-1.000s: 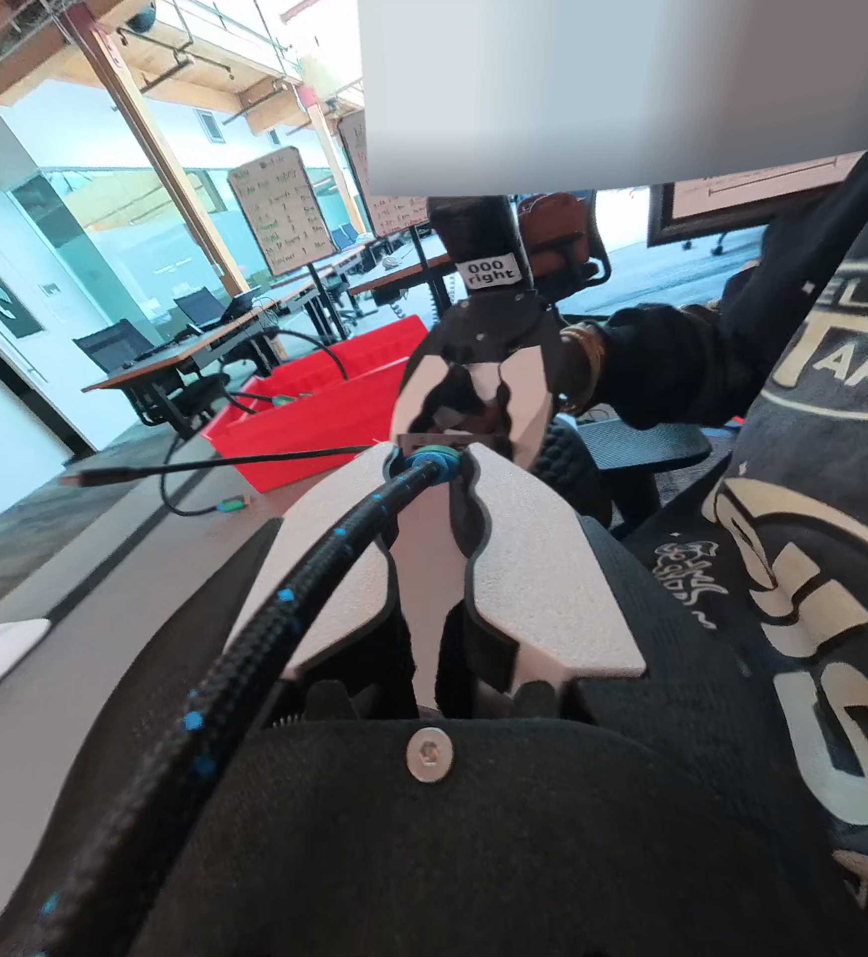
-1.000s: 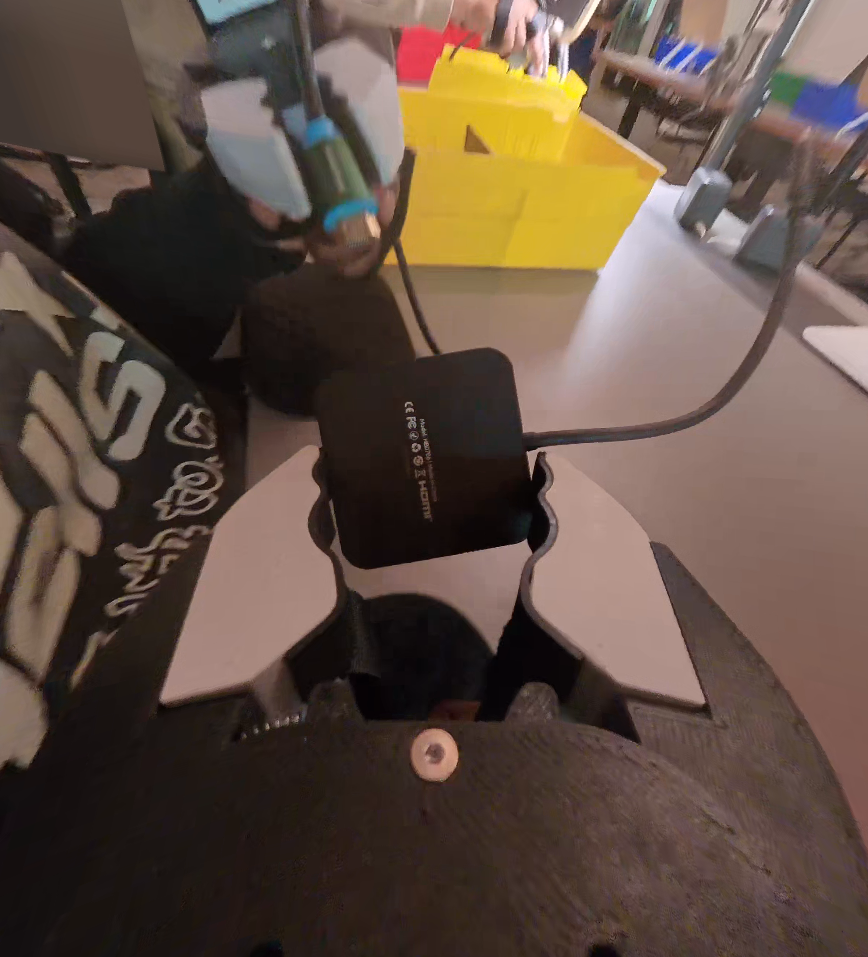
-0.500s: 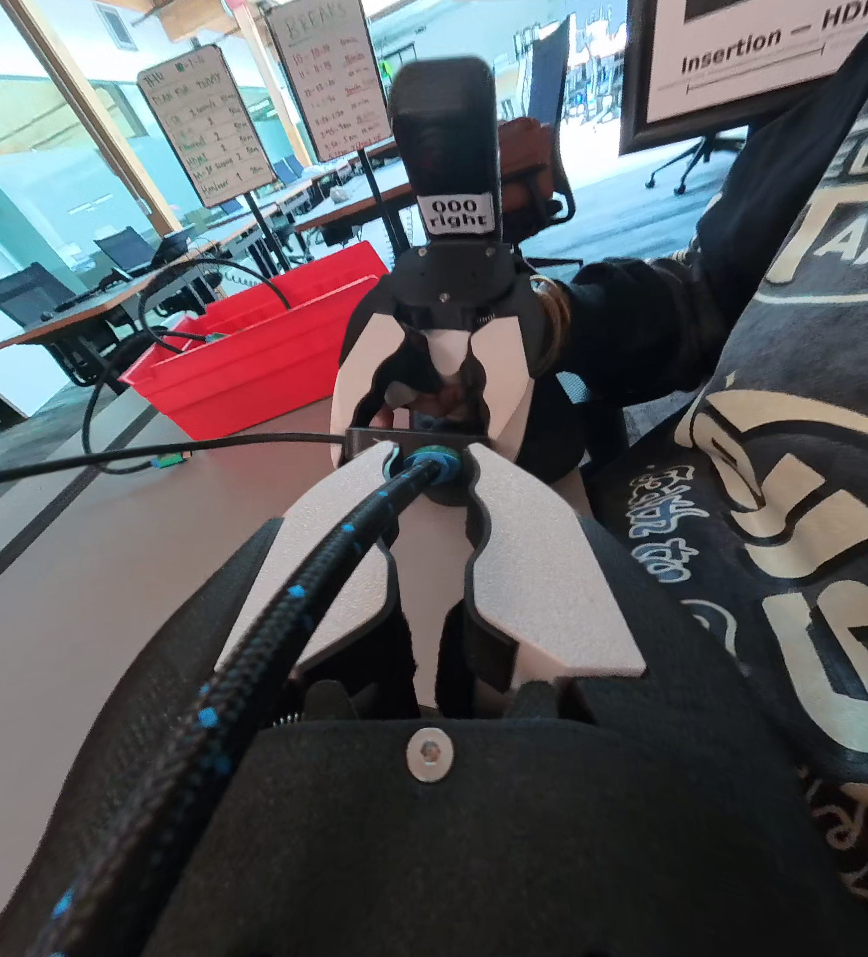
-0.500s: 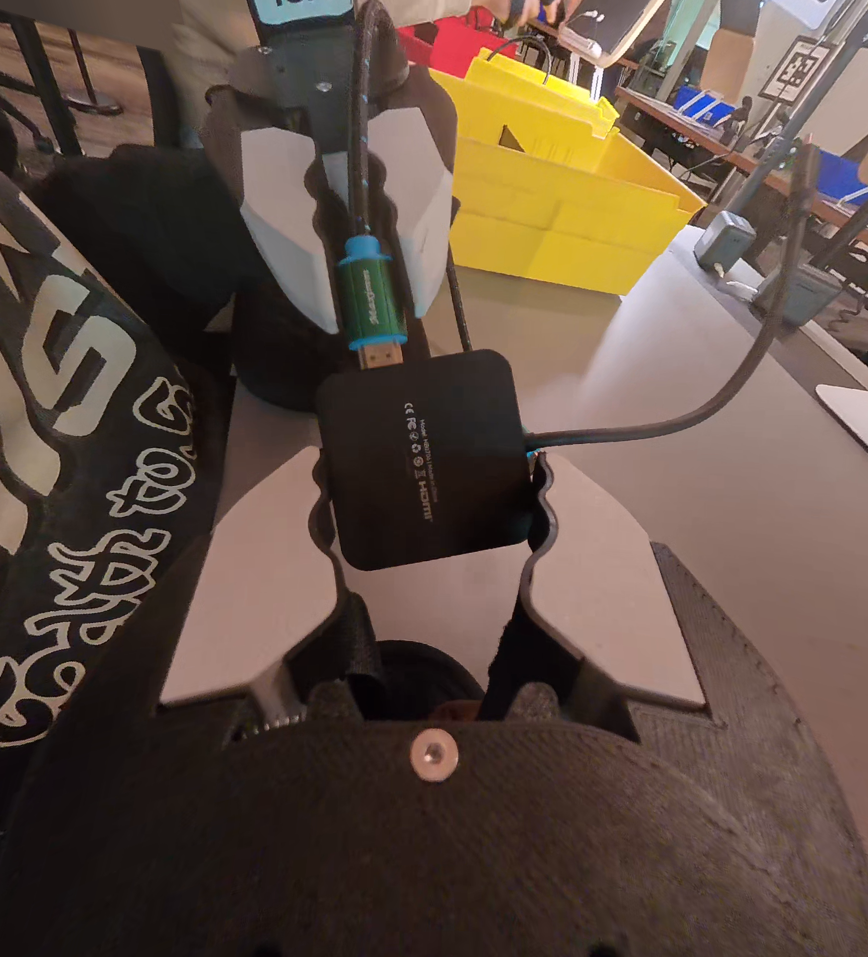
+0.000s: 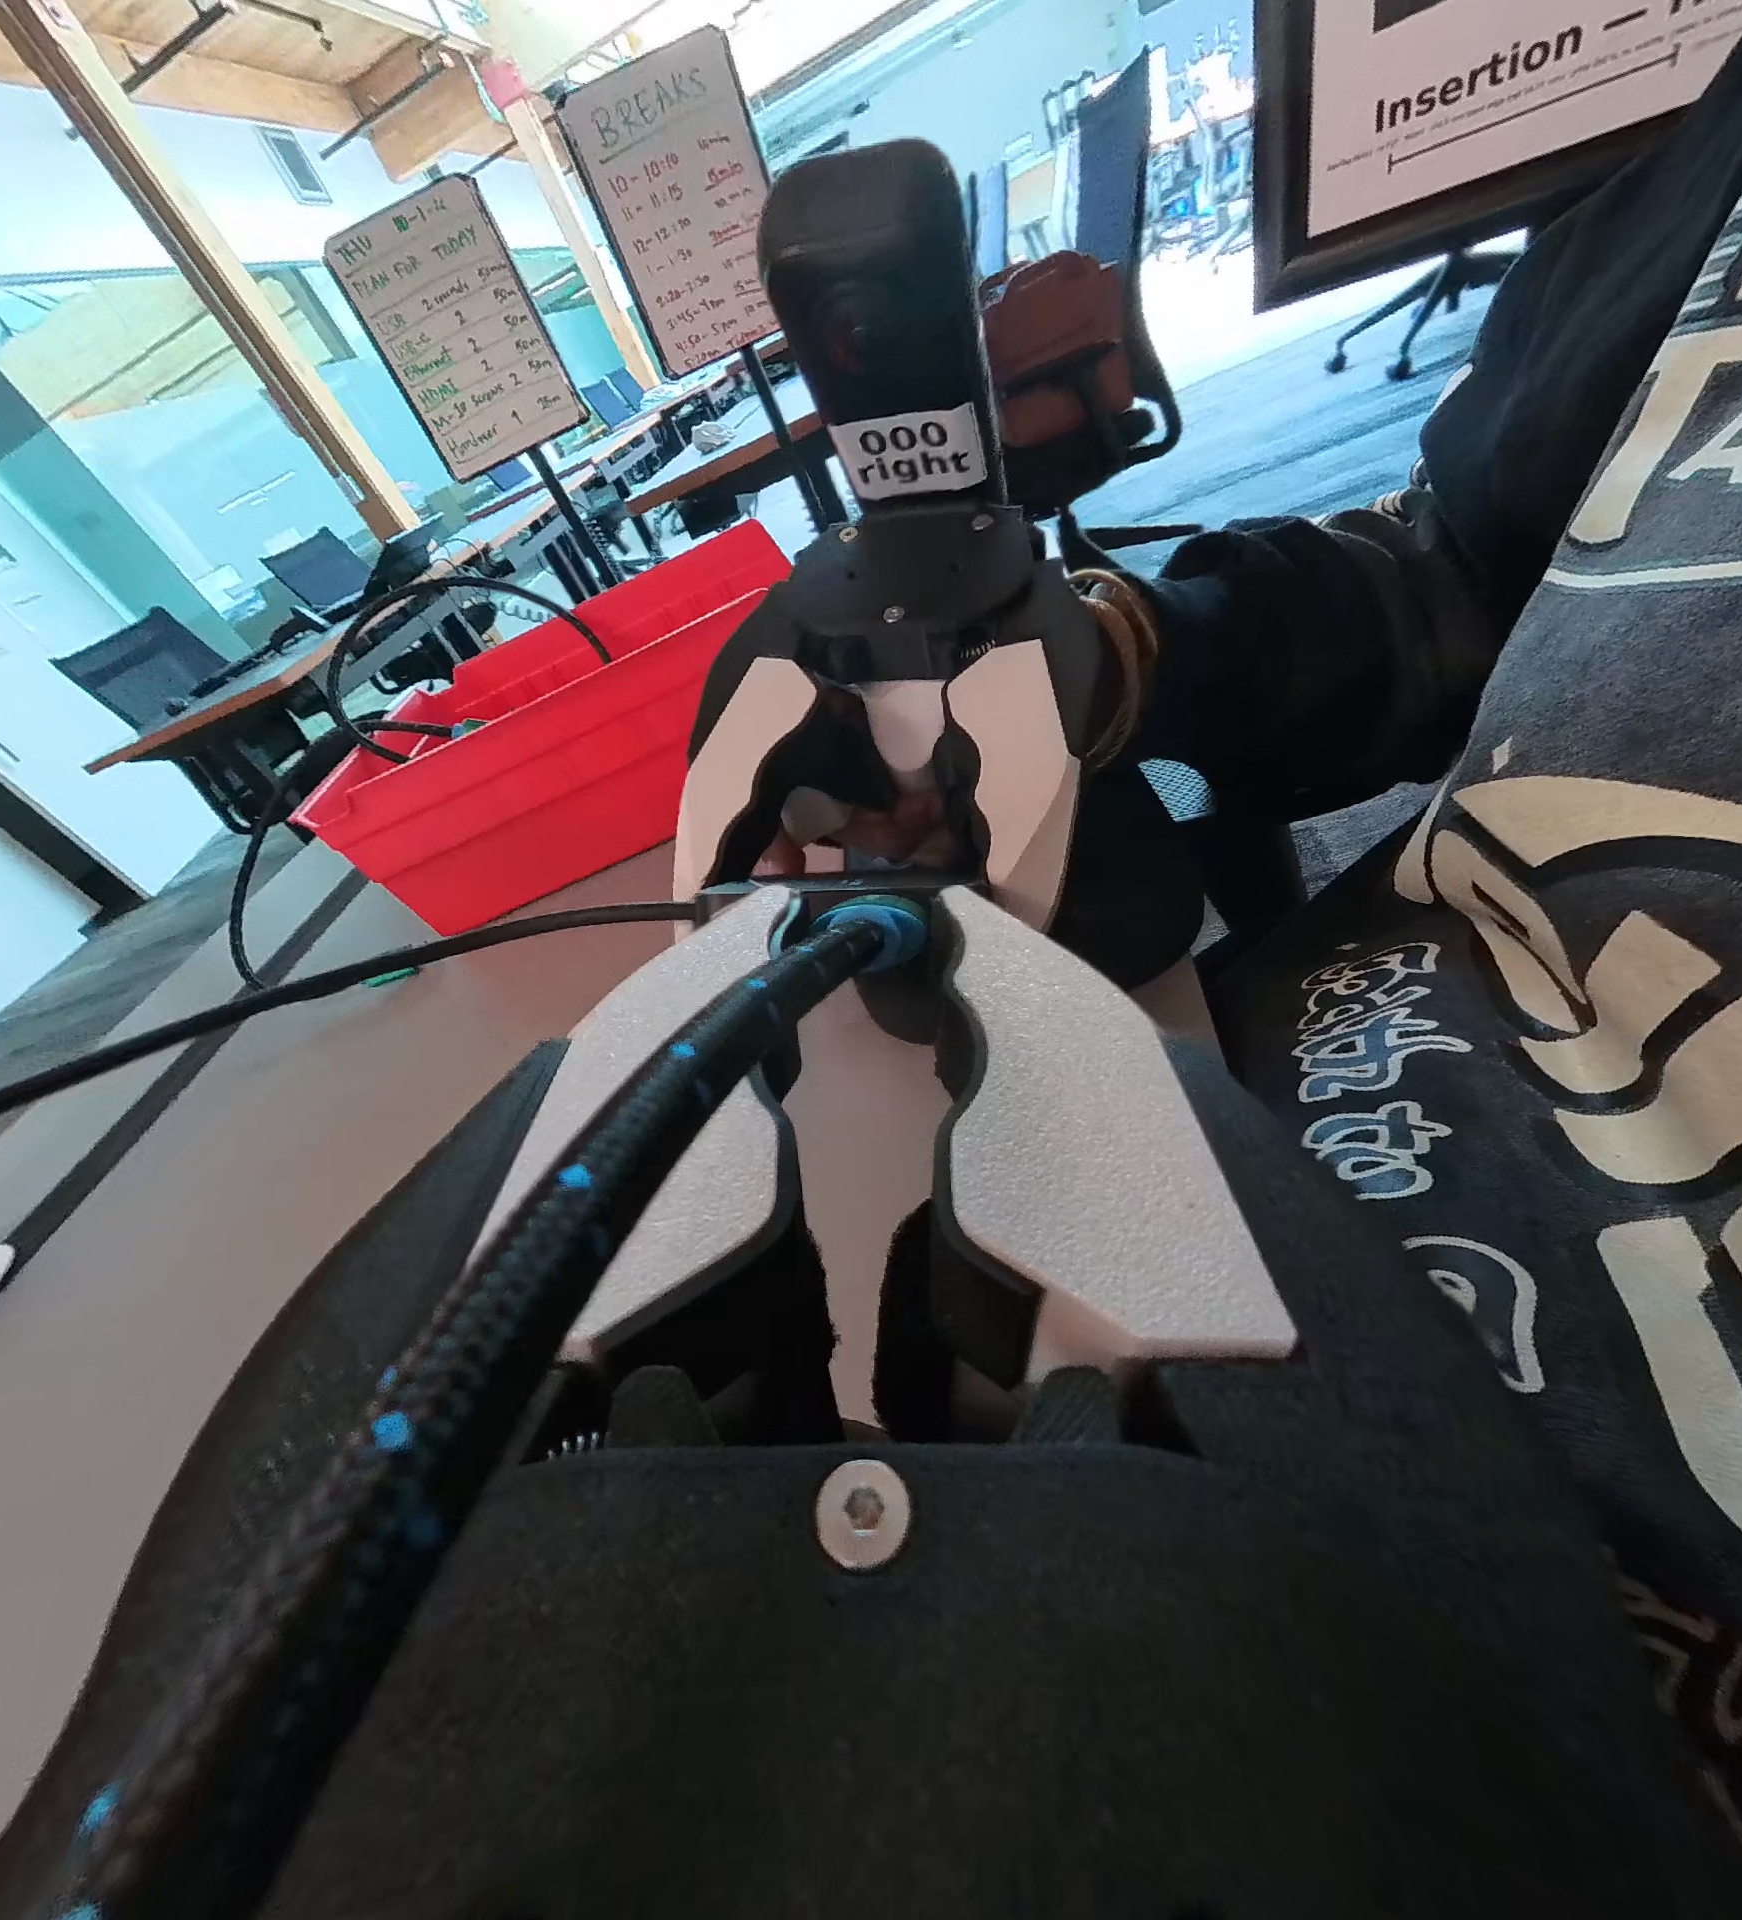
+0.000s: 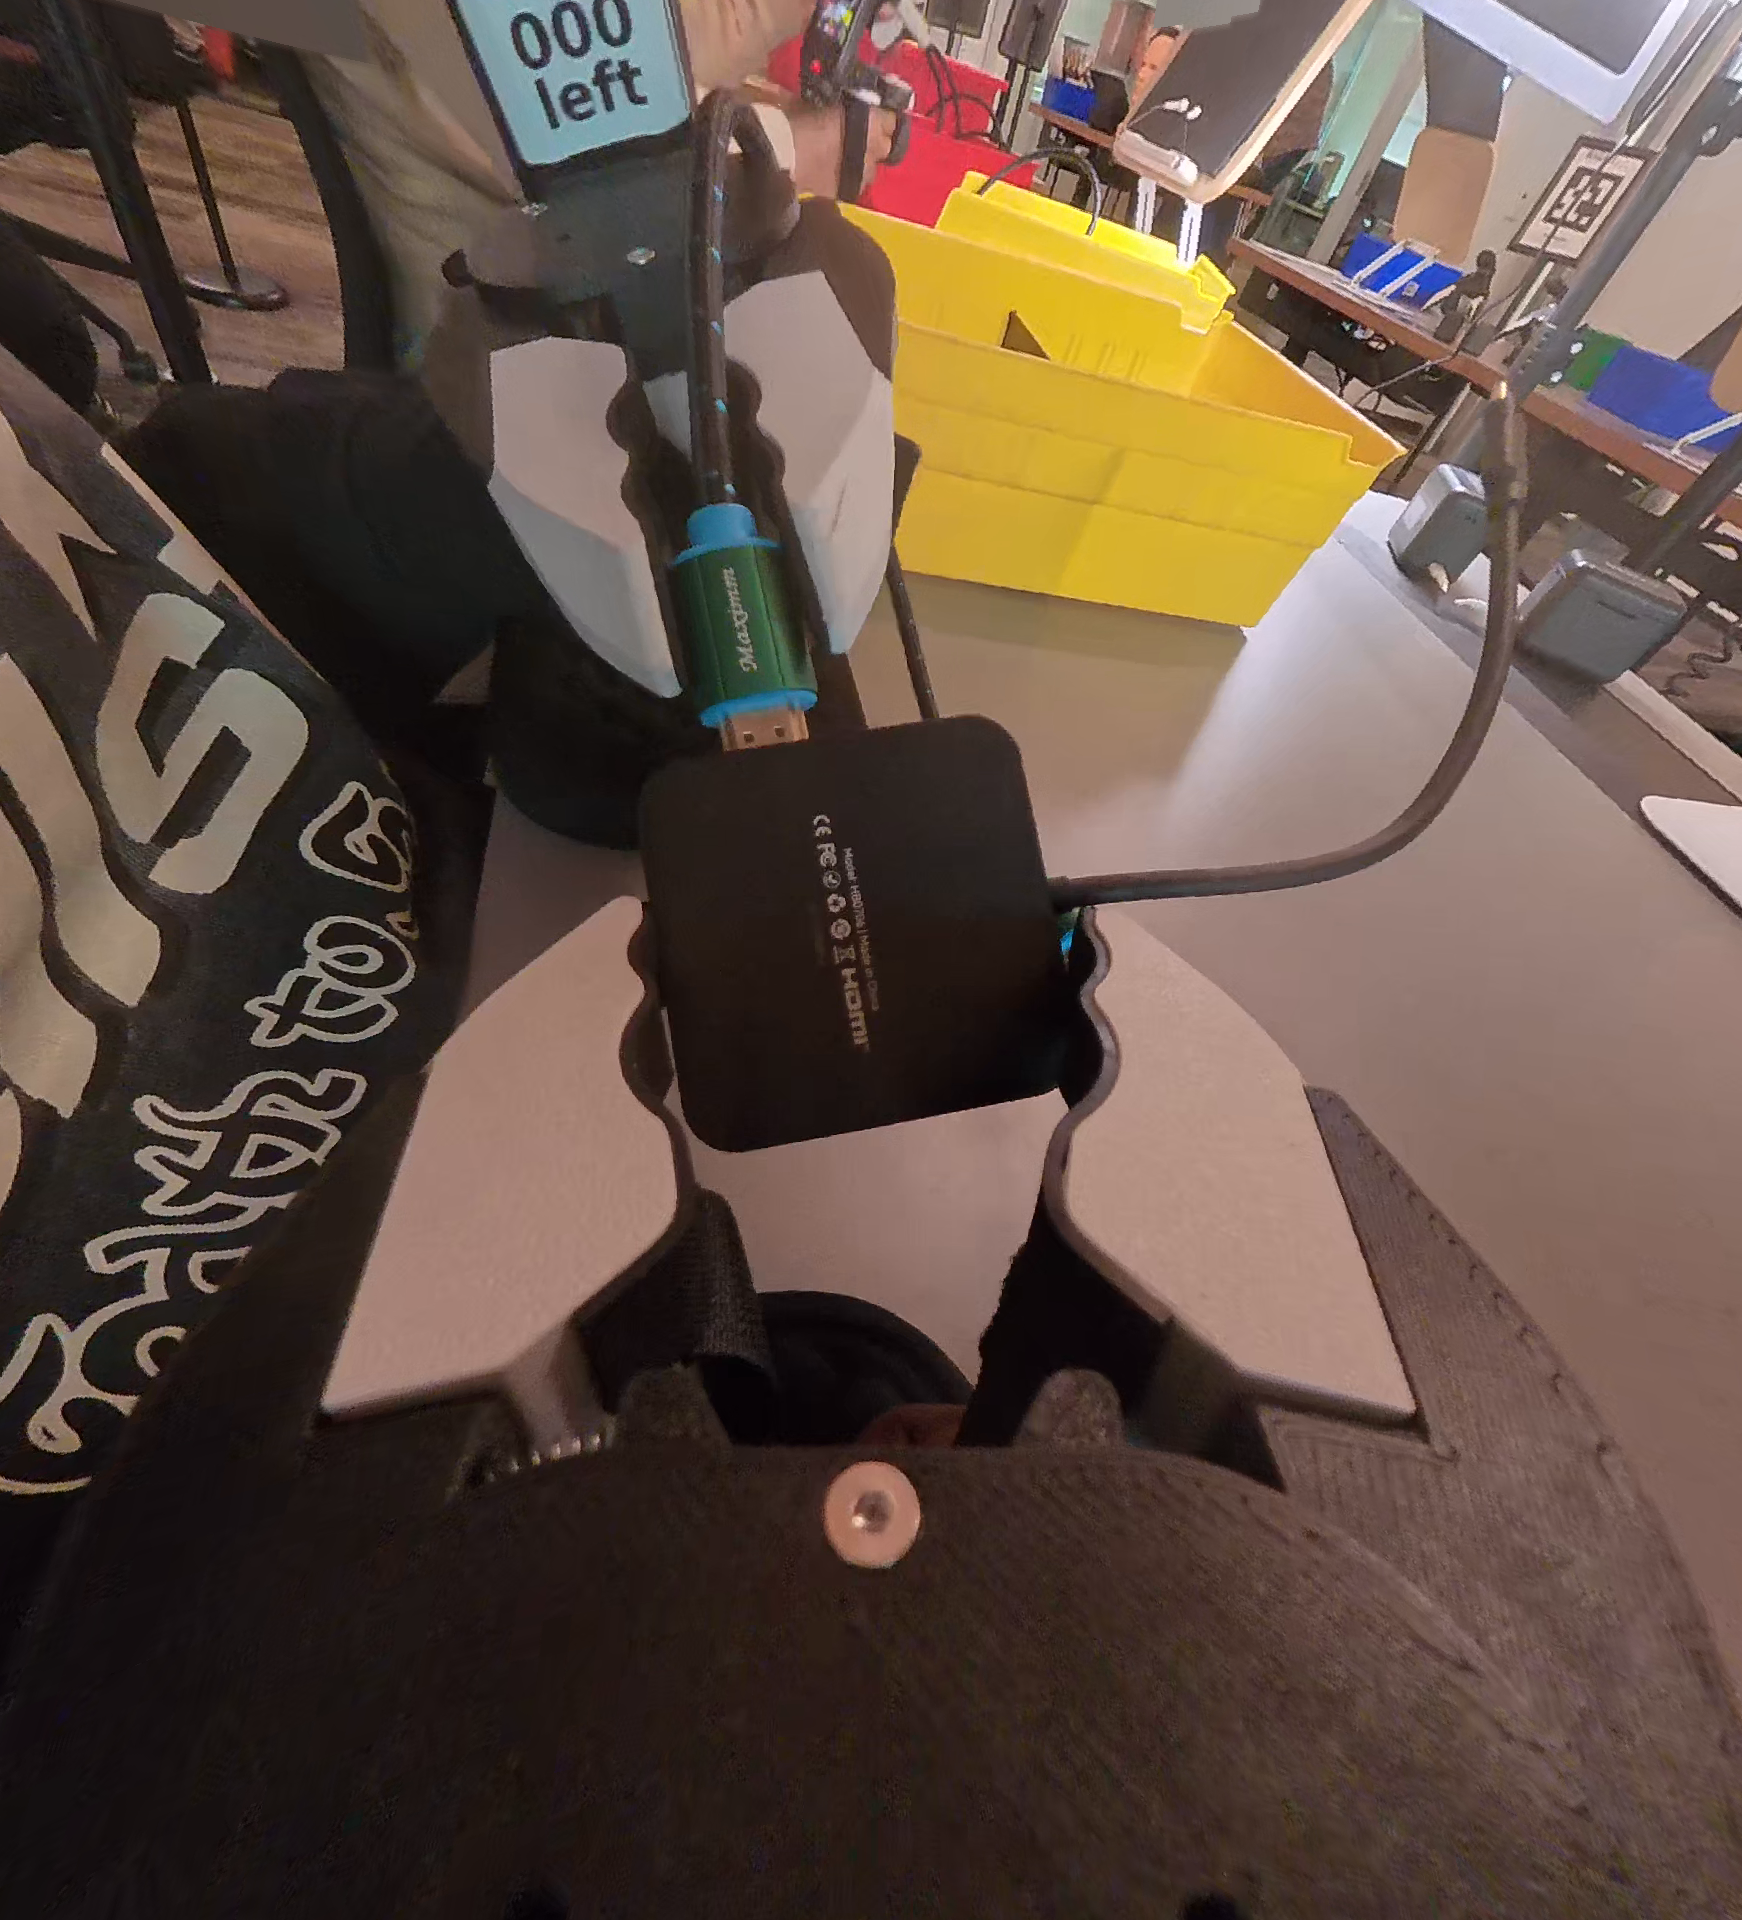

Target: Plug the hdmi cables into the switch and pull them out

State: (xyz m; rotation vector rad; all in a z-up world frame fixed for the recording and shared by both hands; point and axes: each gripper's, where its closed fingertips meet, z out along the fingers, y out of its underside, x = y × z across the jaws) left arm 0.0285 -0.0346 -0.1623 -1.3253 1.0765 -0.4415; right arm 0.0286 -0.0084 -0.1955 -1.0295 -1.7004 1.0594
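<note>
Plug [image 6: 747,644] now nosing the switch [image 6: 851,925] edge, closer than before
Left claw [image 6: 732,665] clamps plug, right claw [image 6: 867,997] clamps switch (side cable [image 6: 1366,852] seated); insertion unfinished, pull-outs remain

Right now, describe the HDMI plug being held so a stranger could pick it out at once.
Start at the grey table with the yellow bin. In front of it the right claw grips a black switch. At its far edge, in the left claw, is the plug: green body, blue collars, gold tip, braided cable.
</note>
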